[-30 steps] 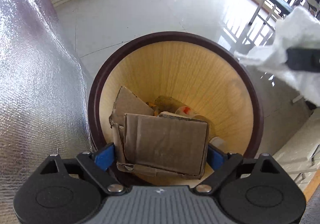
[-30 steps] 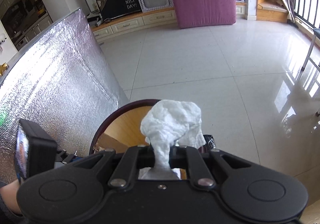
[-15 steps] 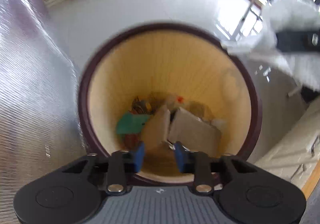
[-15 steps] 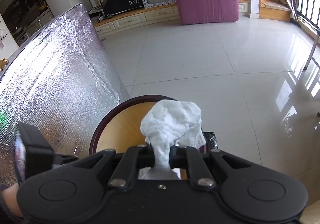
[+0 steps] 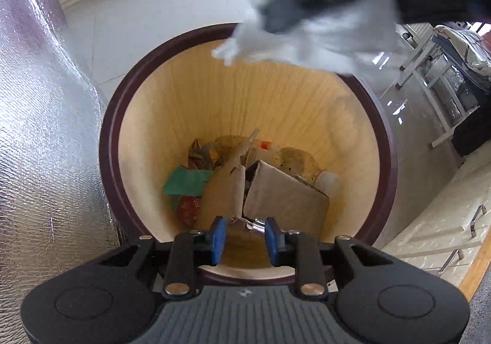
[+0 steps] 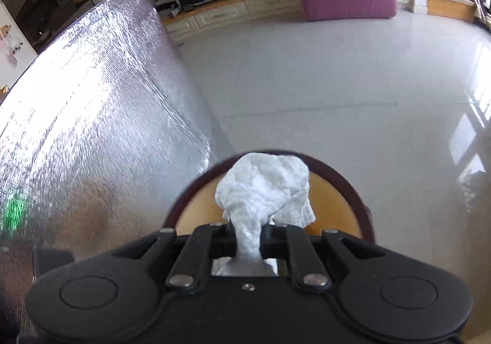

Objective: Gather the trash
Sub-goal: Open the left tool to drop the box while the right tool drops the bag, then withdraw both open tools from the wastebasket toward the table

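Cardboard down, tissue next over the bin

Cardboard [image 5: 285,196] is in! A second ago the left tongs [image 5: 245,238] had that brown slab pinched between the blue pads, right above the bin [image 5: 107,141]; now it lies at the bottom of the bin, tipped against the other scraps, with a green scrap [image 5: 184,181] just beside it on the side toward the foil sheet. The left tongs hang over the near rim of the bin with nothing between the pads, the gap between them moderate rather than wide.

And look at the other side: the right tongs [image 6: 248,241] have swung across. A moment back they sat off the bin's edge away from the foil sheet; now, in the left wrist view, the crumpled white tissue [image 5: 322,37] blurs in over the far rim of the bin. From the right wrist view the tongs are clamped narrow on the tissue's [image 6: 264,187] twisted neck, the fluffy bulk above the bin's opening [image 6: 334,206], foil sheet [image 6: 98,117] standing just beside the bin.

So one piece is delivered and the second looks lined up. My read: letting go of the tissue is the step in hand. It is light and ragged, so it could cling to a pad rather than fall cleanly.
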A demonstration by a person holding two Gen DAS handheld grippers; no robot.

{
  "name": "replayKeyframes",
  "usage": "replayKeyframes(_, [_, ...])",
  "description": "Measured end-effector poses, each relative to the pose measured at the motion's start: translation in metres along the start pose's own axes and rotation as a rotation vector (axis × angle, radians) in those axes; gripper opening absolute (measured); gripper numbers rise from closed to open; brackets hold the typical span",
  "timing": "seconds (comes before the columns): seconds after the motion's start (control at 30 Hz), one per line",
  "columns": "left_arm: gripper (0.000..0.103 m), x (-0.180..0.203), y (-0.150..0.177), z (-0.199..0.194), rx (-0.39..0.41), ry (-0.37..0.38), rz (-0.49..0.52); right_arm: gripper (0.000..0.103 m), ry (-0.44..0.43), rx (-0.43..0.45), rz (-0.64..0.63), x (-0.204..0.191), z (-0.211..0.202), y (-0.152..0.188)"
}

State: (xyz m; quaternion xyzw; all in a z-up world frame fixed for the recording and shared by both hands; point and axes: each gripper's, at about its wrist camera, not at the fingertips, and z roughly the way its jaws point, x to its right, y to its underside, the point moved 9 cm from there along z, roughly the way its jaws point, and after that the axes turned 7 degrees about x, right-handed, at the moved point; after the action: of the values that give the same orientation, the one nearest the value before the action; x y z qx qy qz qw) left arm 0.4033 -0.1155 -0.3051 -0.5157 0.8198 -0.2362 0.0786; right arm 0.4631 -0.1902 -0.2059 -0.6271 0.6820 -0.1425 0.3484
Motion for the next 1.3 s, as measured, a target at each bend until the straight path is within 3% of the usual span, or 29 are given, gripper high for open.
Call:
replayKeyframes(0.03, [0.036,0.001,0.000,0.000,0.001,-0.001,-0.006,0.025,-0.004,0.022,0.011,-0.001,0.004,-0.003])
replayKeyframes(0.1, [0.046,-0.001,-0.002,-0.002,0.005,-0.003,-0.015,0.060,0.005,0.052,0.028,0.001,0.009,-0.007])
replayKeyframes(0.13, [0.051,-0.005,-0.002,-0.005,0.008,-0.005,-0.018,0.065,0.011,0.053,0.030,0.002,0.010,-0.008])
replayKeyframes(0.23, [0.061,-0.005,-0.003,-0.004,0.014,-0.010,-0.025,0.064,0.036,0.048,0.016,0.007,0.009,-0.005])
replayKeyframes(0.43, [0.080,-0.007,-0.007,-0.011,0.027,-0.018,-0.035,0.075,0.053,0.029,0.017,0.016,0.004,0.004])
replayKeyframes(0.5, [0.086,-0.008,-0.008,-0.014,0.033,-0.021,-0.041,0.087,0.046,0.016,0.020,0.014,0.002,0.007])
replayKeyframes(0.7, [0.101,-0.012,-0.012,-0.025,0.044,-0.050,-0.057,0.103,0.062,-0.013,0.008,0.020,-0.007,0.016])
replayKeyframes(1.3, [0.103,0.001,-0.028,-0.105,0.140,-0.105,-0.049,0.103,0.126,0.040,0.056,0.032,-0.082,0.017])
